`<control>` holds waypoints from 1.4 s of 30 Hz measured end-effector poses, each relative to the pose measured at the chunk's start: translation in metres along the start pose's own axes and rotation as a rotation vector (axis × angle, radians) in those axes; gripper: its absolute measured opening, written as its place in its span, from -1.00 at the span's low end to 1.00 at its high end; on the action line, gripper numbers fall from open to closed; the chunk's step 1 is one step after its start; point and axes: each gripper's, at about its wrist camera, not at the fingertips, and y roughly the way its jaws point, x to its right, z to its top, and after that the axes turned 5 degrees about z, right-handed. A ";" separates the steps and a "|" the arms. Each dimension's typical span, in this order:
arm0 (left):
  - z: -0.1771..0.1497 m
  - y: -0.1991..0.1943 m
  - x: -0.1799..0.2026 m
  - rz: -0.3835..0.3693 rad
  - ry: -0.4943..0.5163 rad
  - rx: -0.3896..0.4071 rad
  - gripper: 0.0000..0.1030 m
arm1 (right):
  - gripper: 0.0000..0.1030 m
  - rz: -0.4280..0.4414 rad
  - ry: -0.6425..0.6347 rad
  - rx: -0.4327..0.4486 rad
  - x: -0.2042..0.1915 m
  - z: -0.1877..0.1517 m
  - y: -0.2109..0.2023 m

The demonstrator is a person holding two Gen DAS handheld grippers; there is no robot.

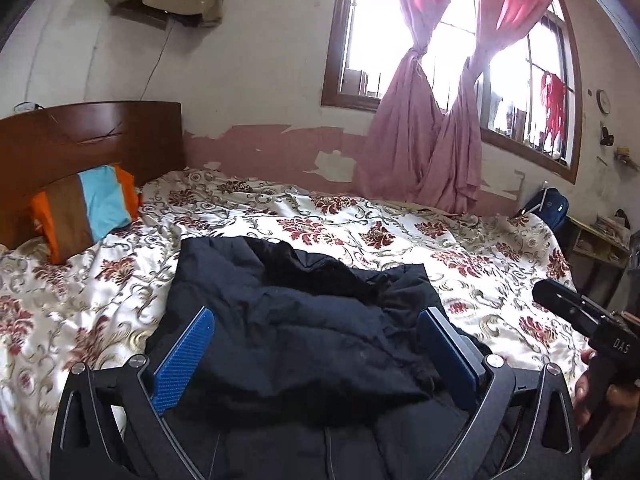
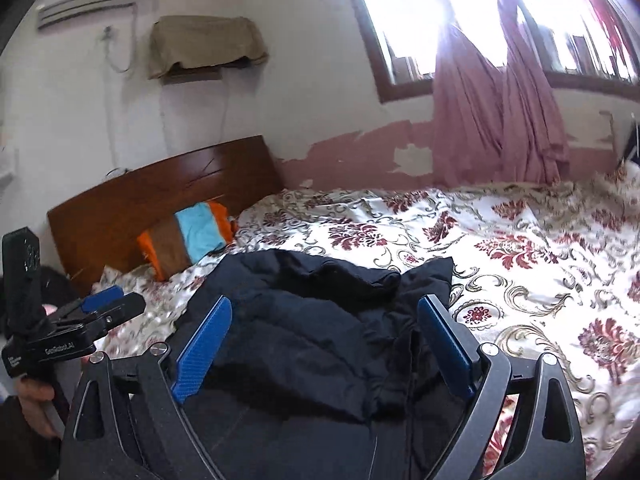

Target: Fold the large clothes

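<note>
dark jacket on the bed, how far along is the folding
Done: the dark jacket lies bunched on the floral bedspread, with no neat fold visible. In hand: nothing; the left tongs and right tongs are open over it. Left: spreading, folding.

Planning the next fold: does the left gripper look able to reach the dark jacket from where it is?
Probably yes. The left gripper is open with the dark jacket lying bunched directly between and ahead of its fingers on the bed; nothing sits in the way.

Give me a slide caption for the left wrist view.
Left gripper open over a crumpled dark jacket on a floral bedspread, right gripper alongside.
</note>
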 end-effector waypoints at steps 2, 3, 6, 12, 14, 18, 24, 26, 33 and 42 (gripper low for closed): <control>-0.010 -0.016 0.001 0.015 0.007 0.006 0.99 | 0.79 0.005 -0.016 0.004 -0.008 -0.005 -0.013; -0.012 -0.020 0.001 0.023 0.012 0.007 0.99 | 0.79 0.006 -0.021 0.005 -0.012 -0.008 -0.018; -0.021 -0.040 0.004 0.050 0.021 0.017 0.99 | 0.80 0.018 -0.042 0.014 -0.024 -0.015 -0.035; -0.034 -0.075 0.002 0.058 0.034 0.052 0.99 | 0.83 0.025 -0.062 0.065 -0.041 -0.028 -0.068; -0.038 -0.085 0.002 0.067 0.041 0.062 0.99 | 0.85 0.012 -0.083 0.079 -0.048 -0.033 -0.075; -0.048 -0.100 -0.002 0.068 0.031 0.061 0.99 | 0.88 -0.002 -0.129 0.095 -0.064 -0.046 -0.091; -0.073 -0.120 -0.007 0.125 0.039 0.102 0.99 | 0.90 -0.058 -0.146 0.121 -0.079 -0.066 -0.113; -0.084 -0.124 -0.008 0.148 0.036 0.116 0.99 | 0.90 -0.071 -0.128 0.116 -0.080 -0.072 -0.118; -0.124 -0.123 -0.018 0.166 0.010 0.034 0.99 | 0.91 -0.098 -0.096 0.046 -0.075 -0.089 -0.120; -0.168 -0.131 -0.029 0.161 0.045 -0.074 0.99 | 0.91 -0.102 -0.091 -0.039 -0.075 -0.113 -0.112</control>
